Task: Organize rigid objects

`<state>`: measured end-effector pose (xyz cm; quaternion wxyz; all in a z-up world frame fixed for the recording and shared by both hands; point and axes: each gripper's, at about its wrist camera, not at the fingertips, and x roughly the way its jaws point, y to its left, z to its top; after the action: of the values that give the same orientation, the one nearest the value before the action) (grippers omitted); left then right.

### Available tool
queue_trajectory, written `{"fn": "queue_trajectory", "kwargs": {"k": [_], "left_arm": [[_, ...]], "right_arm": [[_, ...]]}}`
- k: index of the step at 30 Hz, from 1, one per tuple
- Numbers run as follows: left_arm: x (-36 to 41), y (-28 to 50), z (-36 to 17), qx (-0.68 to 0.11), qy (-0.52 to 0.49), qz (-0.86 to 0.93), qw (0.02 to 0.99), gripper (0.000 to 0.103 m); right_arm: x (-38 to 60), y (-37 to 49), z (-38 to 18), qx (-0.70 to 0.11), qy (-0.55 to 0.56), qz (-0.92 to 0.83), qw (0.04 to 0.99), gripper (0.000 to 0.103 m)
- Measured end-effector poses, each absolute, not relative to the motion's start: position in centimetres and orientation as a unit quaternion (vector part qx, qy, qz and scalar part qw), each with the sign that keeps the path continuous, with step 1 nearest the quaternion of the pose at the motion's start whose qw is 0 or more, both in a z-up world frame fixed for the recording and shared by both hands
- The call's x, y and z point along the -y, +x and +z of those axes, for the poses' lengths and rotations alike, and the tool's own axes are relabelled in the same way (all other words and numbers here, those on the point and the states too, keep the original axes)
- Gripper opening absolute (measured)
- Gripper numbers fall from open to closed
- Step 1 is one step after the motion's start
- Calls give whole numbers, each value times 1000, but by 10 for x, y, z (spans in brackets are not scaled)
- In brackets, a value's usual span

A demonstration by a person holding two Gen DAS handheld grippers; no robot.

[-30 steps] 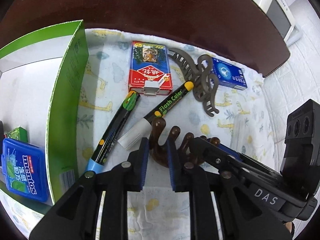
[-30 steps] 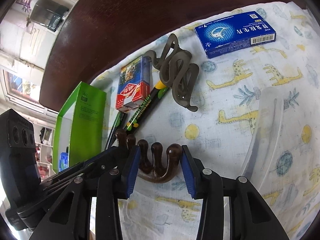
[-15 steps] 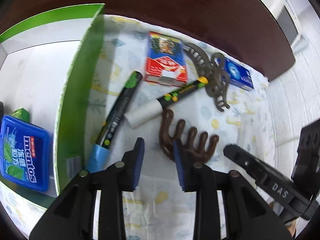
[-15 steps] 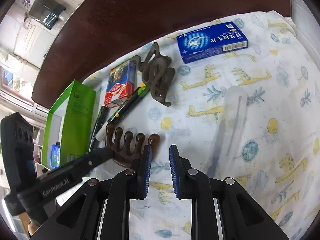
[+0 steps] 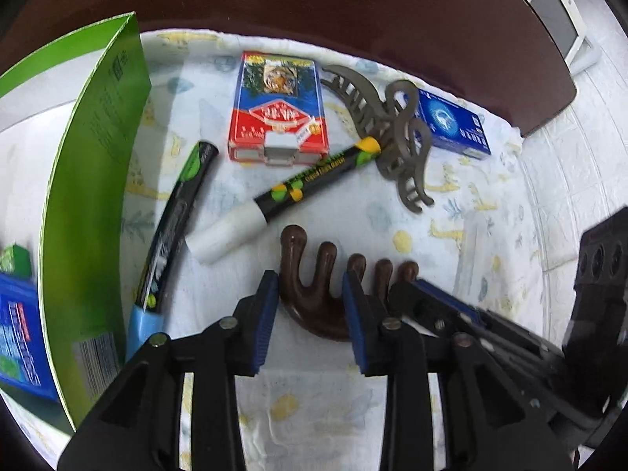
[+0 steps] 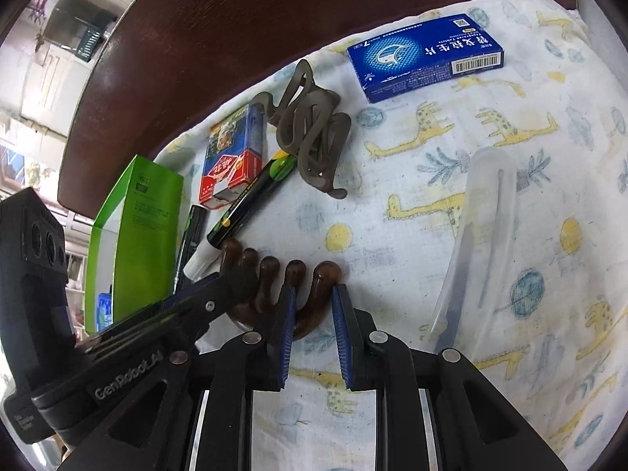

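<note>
Now the brown claw clip (image 5: 314, 298) sits between both grippers' parted jaws, left (image 5: 312, 306) wider, right (image 6: 312, 314) narrower.

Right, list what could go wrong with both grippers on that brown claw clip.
1. The left gripper and right gripper each straddle different prongs of the brown hair clip; uneven closing may twist it loose.
2. The white-capped marker lies just beyond the prongs and could get knocked.
3. The grippers sit close together and may collide.
</note>
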<state>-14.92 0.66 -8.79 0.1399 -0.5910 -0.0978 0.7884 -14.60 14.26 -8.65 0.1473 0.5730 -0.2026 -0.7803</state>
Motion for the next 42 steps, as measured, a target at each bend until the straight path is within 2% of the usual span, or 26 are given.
{"fn": "queue_trajectory", "kwargs": {"k": [5, 12, 16, 23, 25, 42], "left_arm": [[-8, -117, -83, 90, -600, 777, 170, 29], [8, -130, -93, 127, -603, 776, 132, 29], [-6, -132, -90, 111, -601, 779, 142, 25], [-7, -128, -84, 83, -595, 789, 130, 25], [-6, -126, -78, 81, -586, 795, 130, 22], [28, -105, -2, 91, -499, 852, 132, 25]], "right_arm": [[-143, -139, -82, 162, 583, -780, 160, 22], [-145, -134, -82, 147, 588, -777, 168, 22], [-143, -137, -83, 138, 585, -781, 168, 22], [-137, -132, -80, 121, 580, -787, 171, 22], [-137, -130, -79, 124, 579, -786, 175, 22], [-110, -113, -7, 111, 501, -835, 198, 22]]}}
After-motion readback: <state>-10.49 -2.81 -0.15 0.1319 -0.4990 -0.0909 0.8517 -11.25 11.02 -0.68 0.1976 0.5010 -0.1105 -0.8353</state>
